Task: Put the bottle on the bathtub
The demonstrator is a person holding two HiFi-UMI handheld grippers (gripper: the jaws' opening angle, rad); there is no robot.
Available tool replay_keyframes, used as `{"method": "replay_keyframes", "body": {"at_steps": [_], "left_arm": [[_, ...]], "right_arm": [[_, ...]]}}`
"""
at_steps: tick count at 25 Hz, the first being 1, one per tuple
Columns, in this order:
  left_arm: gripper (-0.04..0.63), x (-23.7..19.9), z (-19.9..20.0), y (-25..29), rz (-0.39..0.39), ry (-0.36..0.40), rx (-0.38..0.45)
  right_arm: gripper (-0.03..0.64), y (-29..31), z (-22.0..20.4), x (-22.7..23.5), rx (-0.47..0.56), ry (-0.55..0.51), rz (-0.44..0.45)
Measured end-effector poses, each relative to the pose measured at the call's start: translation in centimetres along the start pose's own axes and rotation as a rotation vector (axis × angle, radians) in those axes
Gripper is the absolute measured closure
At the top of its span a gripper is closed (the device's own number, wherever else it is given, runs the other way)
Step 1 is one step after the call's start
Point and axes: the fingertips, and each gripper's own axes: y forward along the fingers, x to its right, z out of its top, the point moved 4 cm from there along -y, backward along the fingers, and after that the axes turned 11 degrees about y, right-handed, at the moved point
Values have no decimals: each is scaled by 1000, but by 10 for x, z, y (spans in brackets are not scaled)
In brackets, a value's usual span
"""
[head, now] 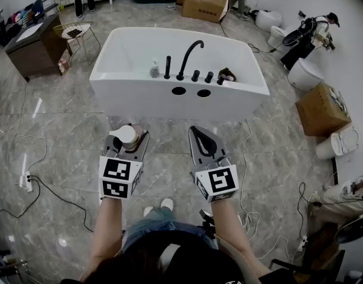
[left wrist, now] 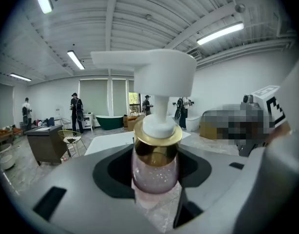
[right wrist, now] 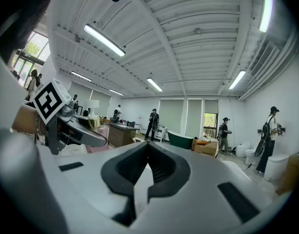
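Holding pump bottle [left wrist: 156, 169] clenched in left gripper [head: 126, 139], short of bathtub [head: 140, 97].
Right gripper [head: 205, 141] closed on nothing, beside left; 1 small bottle [head: 154, 70] standing on bathtub rim next to black faucet [head: 188, 57].

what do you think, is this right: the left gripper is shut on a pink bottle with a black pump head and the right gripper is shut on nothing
Not quite. The pump head is white, not black, as the left gripper view shows. The rest stands: the left gripper is shut on the pink bottle, and the right gripper is shut on nothing.
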Motion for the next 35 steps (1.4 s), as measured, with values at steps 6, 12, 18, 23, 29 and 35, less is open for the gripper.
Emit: {"method": "replay_keyframes", "body": {"at_steps": [6, 12, 18, 23, 29, 35], "left_arm": [[379, -2, 7, 22, 5, -31, 10], [379, -19, 19, 49, 37, -89, 56], [379, -25, 29, 69, 71, -81, 48], [379, -36, 24, 83, 82, -107, 39], [379, -40, 12, 110, 65, -114, 3], [379, -53, 2, 149, 35, -126, -20]], "right_arm": [[603, 5, 1, 24, 9, -3, -1], [603, 26, 7, 51, 36, -22, 20], [603, 43, 7, 76, 24, -32, 41], [603, 58, 3, 87, 4, -16, 42], [603, 75, -13, 103, -32, 18, 39], [603, 108, -26, 120, -72, 32, 37]]}}
